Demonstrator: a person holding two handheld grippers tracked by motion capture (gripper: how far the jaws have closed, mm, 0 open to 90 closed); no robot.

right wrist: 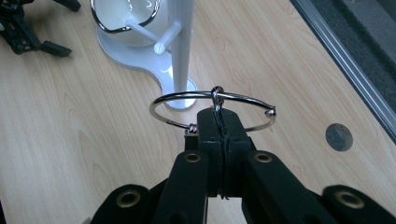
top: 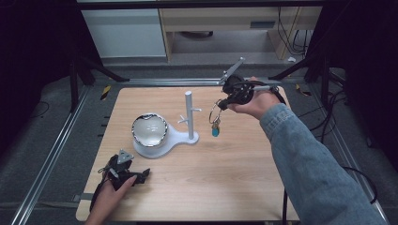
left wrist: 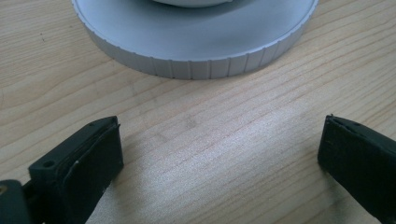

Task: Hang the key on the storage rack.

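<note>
I see the right tongs (top: 224, 104) raised above the far right part of the wooden tabletop (top: 234, 178), closed on a metal key ring (top: 215, 111). In the right gripper view the tongs (right wrist: 219, 122) pinch a thin link that hangs from the ring (right wrist: 212, 108), and the jaws hide whatever lies below that link. There the ring's loop lies roughly flat, its longer span running across the picture, just short of the white peg stand (right wrist: 180, 51). In the high view the ring looks nearly upright, with small keys and a teal tag (top: 215, 131) dangling beneath it; I cannot make out the keys singly.

The stand's post (top: 189, 115) rises upright with short pegs pointing sideways, and its base (top: 176, 137) carries a shiny bowl (top: 149, 130), cut off at the top edge of the right gripper view.

My left tongs (top: 141, 176) rest low on the near left tabletop, jaws wide apart and gripping nothing; between them I see bare wood (left wrist: 219, 140), and beyond, the ribbed rim of the stand's base (left wrist: 196, 67), cropped above.
</note>
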